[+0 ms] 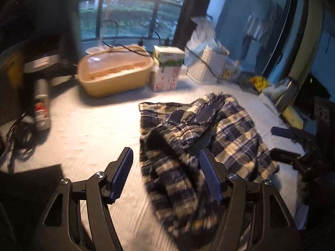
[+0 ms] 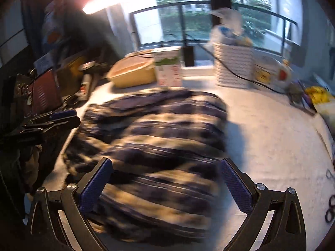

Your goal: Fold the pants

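A dark spray can (image 1: 42, 106) lies at the left of the white counter (image 1: 90, 129), with a beige lidded tub (image 1: 114, 73) and a carton (image 1: 166, 71) further back. The left hand-held gripper (image 1: 166, 179) hangs with its jaws apart and nothing pinched; its right pad overlaps the crumpled plaid pants (image 1: 199, 138), which lie in a heap on the counter's right half. A white lattice basket (image 2: 234, 64) stands behind. The right hand-held gripper (image 2: 166, 186) is spread wide above the near edge of the pants, gripping nothing.
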The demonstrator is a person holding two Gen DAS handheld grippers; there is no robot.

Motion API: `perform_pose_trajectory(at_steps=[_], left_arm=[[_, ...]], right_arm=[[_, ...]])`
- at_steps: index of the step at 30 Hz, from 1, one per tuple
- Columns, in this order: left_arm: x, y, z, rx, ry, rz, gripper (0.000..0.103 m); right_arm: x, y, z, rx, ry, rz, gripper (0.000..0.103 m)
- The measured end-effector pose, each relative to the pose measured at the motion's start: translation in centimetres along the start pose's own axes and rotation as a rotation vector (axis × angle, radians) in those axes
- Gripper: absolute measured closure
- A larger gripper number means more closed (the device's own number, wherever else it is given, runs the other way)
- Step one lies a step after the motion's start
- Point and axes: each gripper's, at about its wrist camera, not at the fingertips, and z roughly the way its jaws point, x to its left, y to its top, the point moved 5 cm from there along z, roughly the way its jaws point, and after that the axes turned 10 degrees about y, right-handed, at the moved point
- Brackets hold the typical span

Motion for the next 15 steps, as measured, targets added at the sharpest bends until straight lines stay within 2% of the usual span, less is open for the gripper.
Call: perform_pose_trajectory(at_steps=[3, 4, 6, 8, 10, 14, 15], left_arm=[[-0.2, 0.3, 1.9, 0.011, 0.039, 0.041, 0.039], [-0.1, 0.3, 2.4, 0.012, 0.048, 0.048, 0.047], [0.2, 0.4, 3.6, 0.033, 0.07, 0.059, 0.057], [0.5, 0.4, 4.3, 0.039, 0.09, 0.058, 0.057], [0.9, 0.4, 4.9, 0.042, 0.107, 0.045, 0.058], [1.8, 0.7, 5.6, 0.042, 0.113, 0.017, 0.057], [2.1, 0.8, 5.7, 0.043, 0.112, 0.015, 0.056]], right_arm=[[-1.7, -0.2, -0.4, -0.01, -0.007, 0.009, 0.006], [-2.0, -0.3, -0.5, -0.012, -0.005, 0.006, 0.006], [-2.5, -0.2, -0.4, -0.015, 0.0, -0.008, 0.01], [-2.7, -0.2, 0.5, 0.004, 0.0, -0.03, 0.013], [-2.7, -0.7, 1.9, 0.058, -0.003, -0.054, 0.013], [-3.2, -3.2, 4.2, 0.181, -0.05, -0.106, 0.013], [-3.4, -3.7, 4.1, 0.183, -0.046, -0.107, 0.013]])
